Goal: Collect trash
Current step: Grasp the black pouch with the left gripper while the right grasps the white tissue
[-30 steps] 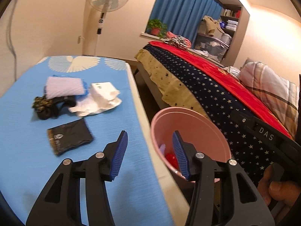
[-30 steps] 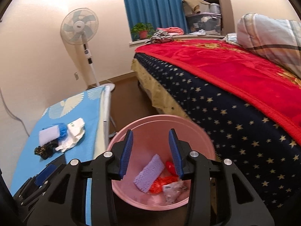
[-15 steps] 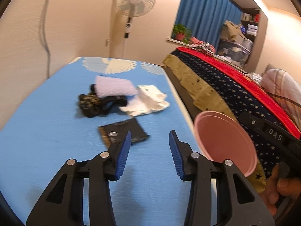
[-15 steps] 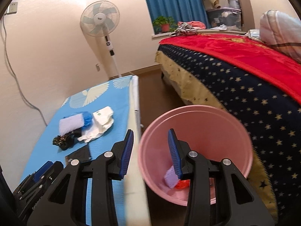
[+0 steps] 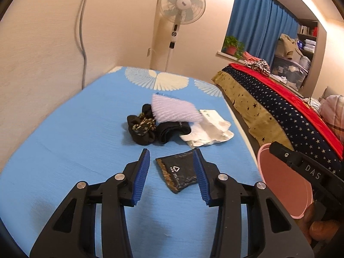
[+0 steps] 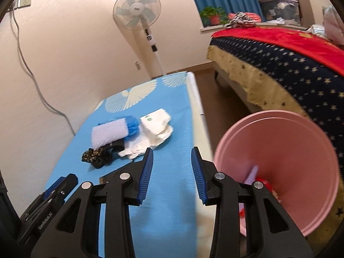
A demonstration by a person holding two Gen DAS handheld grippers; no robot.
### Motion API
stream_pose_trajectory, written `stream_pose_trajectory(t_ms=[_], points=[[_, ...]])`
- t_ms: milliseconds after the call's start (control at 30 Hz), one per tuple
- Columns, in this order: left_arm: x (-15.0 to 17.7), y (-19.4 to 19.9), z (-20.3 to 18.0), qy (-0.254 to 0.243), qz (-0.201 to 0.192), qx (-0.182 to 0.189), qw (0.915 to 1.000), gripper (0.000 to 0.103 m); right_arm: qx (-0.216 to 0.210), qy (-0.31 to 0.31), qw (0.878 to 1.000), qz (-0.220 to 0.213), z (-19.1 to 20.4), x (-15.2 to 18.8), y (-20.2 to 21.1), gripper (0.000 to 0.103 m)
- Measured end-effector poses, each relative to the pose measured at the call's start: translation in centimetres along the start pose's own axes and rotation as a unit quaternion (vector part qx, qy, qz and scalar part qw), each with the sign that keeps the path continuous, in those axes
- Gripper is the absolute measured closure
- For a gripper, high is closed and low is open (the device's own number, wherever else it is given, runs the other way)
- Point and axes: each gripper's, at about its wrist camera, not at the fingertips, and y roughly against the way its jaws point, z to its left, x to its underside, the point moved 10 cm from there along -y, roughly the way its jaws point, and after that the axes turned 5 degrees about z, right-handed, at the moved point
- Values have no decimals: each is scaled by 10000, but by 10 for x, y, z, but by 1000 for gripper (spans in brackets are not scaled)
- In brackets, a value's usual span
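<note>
A flat black packet (image 5: 178, 173) lies on the blue table (image 5: 75, 150), between and just beyond the open fingers of my left gripper (image 5: 172, 173). Behind it lie a black patterned scrunchie (image 5: 140, 128), a black band (image 5: 172, 132), a lilac foam sleeve (image 5: 174, 111) and crumpled white paper (image 5: 209, 130). My right gripper (image 6: 172, 173) is open and empty over the table's right part, beside the pink bin (image 6: 286, 163), which holds lilac and red trash. The bin (image 5: 279, 182) shows at the right in the left wrist view.
A bed (image 5: 279, 107) with a starred blanket runs along the right, across a narrow floor gap. A standing fan (image 5: 181, 15) is behind the table. A cable (image 5: 82, 32) hangs down the left wall. The table's right edge (image 6: 197, 111) borders the bin.
Both grippers have swung left from over the pink bin toward the table. The left gripper now frames the black packet; the bin has slid to the right of both views.
</note>
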Motion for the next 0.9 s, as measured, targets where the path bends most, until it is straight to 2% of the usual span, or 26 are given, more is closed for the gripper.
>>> stream_pose_trajectory(t_ms=[133, 200, 267, 400, 433, 633, 700, 733, 767, 900], points=[[9, -23, -2, 40, 407, 106, 9991, 61, -54, -52, 9999, 108, 4, 0, -19, 66], [15, -36, -4, 32, 634, 97, 9979, 57, -72, -152, 9998, 140, 2, -2, -27, 66], [18, -45, -4, 42, 771, 22, 9970, 39, -92, -215, 9996, 153, 1, -5, -32, 66], [23, -61, -8, 99, 1077, 41, 9941, 28, -104, -232, 9995, 169, -1, -9, -39, 66], [25, -65, -10, 74, 1148, 30, 9934, 23, -90, -247, 9995, 168, -3, -10, -41, 65], [35, -78, -20, -319, 1537, -184, 9874, 20, -139, -454, 9986, 229, -13, -14, -50, 64], [37, -78, -20, -443, 1564, -280, 9863, 33, -227, -490, 9982, 275, -12, -16, -55, 64], [36, -77, -19, -503, 1552, -341, 9860, 47, -255, -489, 9981, 290, -11, -16, -57, 64], [35, -76, -17, -533, 1549, -386, 9857, 54, -296, -488, 9979, 314, -9, -17, -60, 64], [33, -72, -6, -367, 1503, -293, 9875, 75, -430, -490, 9969, 433, -2, -20, -74, 64]])
